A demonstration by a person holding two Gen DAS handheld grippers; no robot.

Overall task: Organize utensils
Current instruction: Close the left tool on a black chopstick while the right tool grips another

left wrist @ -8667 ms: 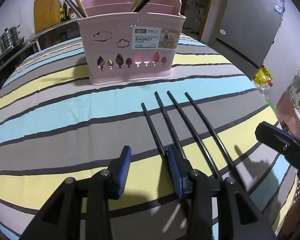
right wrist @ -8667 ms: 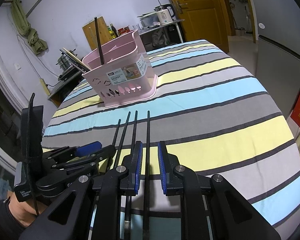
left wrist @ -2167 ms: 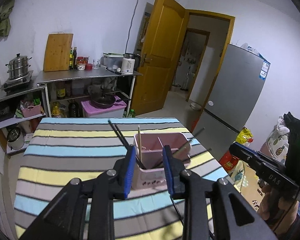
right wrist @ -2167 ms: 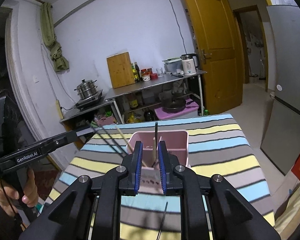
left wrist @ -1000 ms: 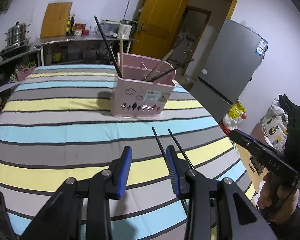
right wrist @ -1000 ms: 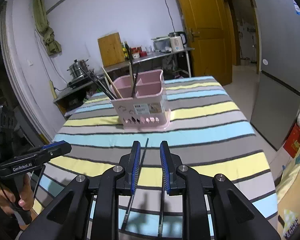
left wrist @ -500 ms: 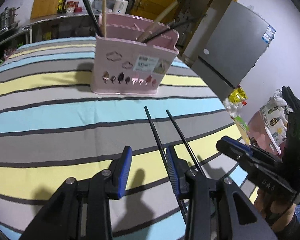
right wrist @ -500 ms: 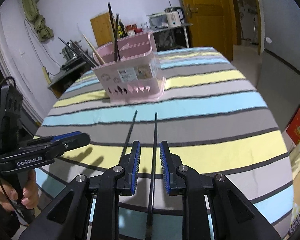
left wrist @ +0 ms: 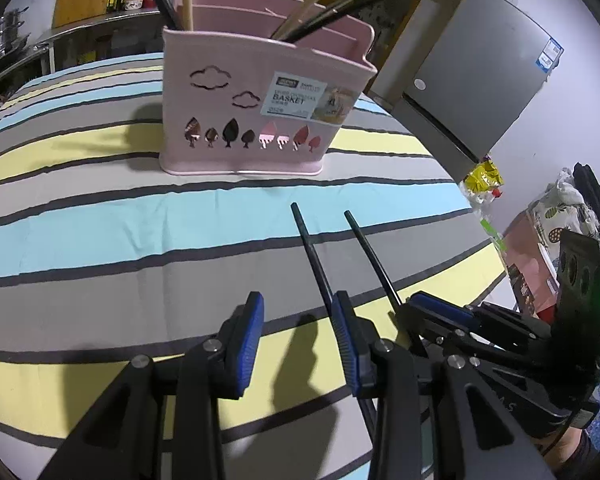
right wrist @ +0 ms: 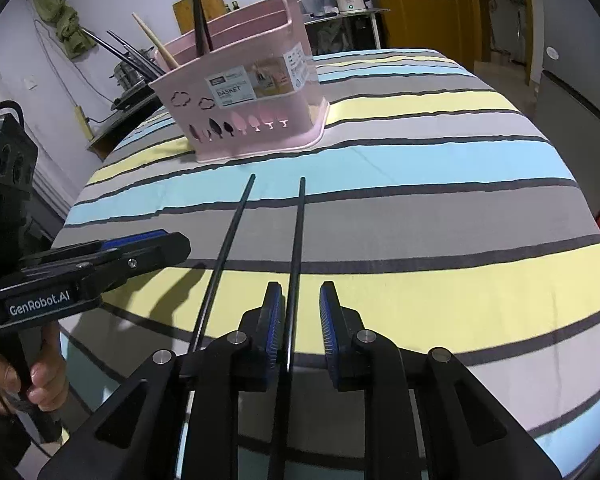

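Right gripper [right wrist: 300,320] parted astride black chopstick [right wrist: 296,248], pink basket [right wrist: 244,96] holding chopsticks

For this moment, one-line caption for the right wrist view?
Open right gripper straddles one of two black chopsticks lying before the pink basket.

Two black chopsticks [right wrist: 296,240] on the table, one pink basket [left wrist: 256,108], two grippers [left wrist: 300,340]
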